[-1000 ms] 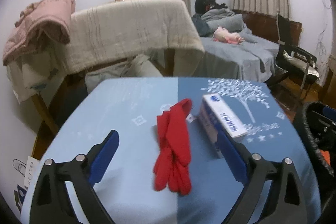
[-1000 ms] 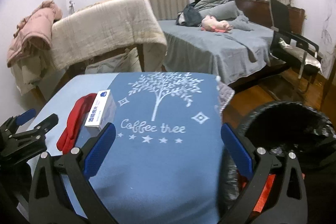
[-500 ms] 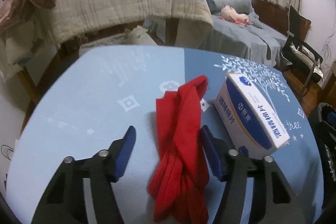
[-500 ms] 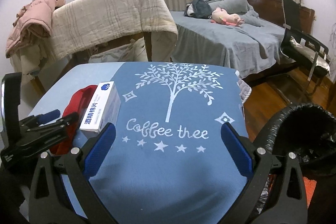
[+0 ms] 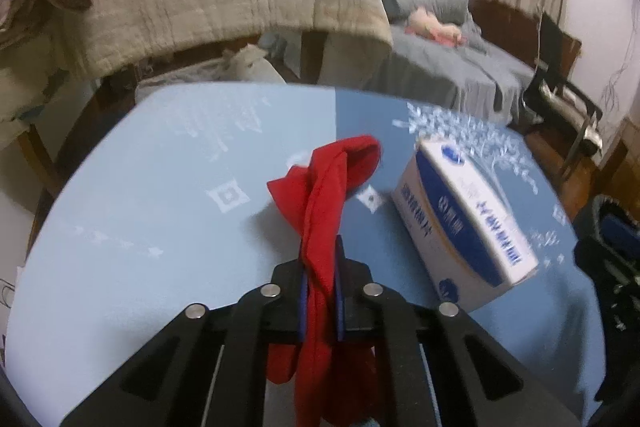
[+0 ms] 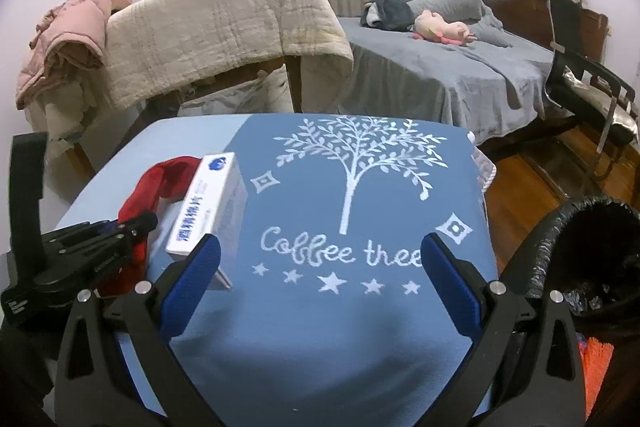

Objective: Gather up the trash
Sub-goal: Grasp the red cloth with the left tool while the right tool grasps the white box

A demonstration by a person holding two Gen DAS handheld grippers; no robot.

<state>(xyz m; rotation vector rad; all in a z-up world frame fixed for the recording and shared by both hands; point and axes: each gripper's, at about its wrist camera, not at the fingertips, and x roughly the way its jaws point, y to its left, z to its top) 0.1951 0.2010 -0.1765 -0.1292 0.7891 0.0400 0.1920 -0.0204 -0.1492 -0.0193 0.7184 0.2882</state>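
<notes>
A red cloth (image 5: 326, 195) lies on the blue tablecloth (image 5: 160, 227). My left gripper (image 5: 320, 291) is shut on its middle, and its far end is raised a little. The cloth also shows in the right wrist view (image 6: 156, 183), with the left gripper (image 6: 136, 223) clamped on it. A white and blue box (image 5: 464, 223) stands just right of the cloth, and shows in the right wrist view (image 6: 208, 203). My right gripper (image 6: 320, 267) is open and empty above the "Coffee tree" print. A black-lined trash bin (image 6: 592, 259) stands at the table's right.
A chair draped with a beige blanket (image 6: 224, 27) stands behind the table, with a pink jacket (image 6: 72, 35) at its left. A grey bed (image 6: 440, 67) and a black chair (image 6: 584, 79) lie beyond. The table's right edge (image 6: 484, 187) borders wooden floor.
My left gripper moved forward over the red cloth and shut on it, lifting its far end. My right gripper stayed open and came slightly nearer the table.
</notes>
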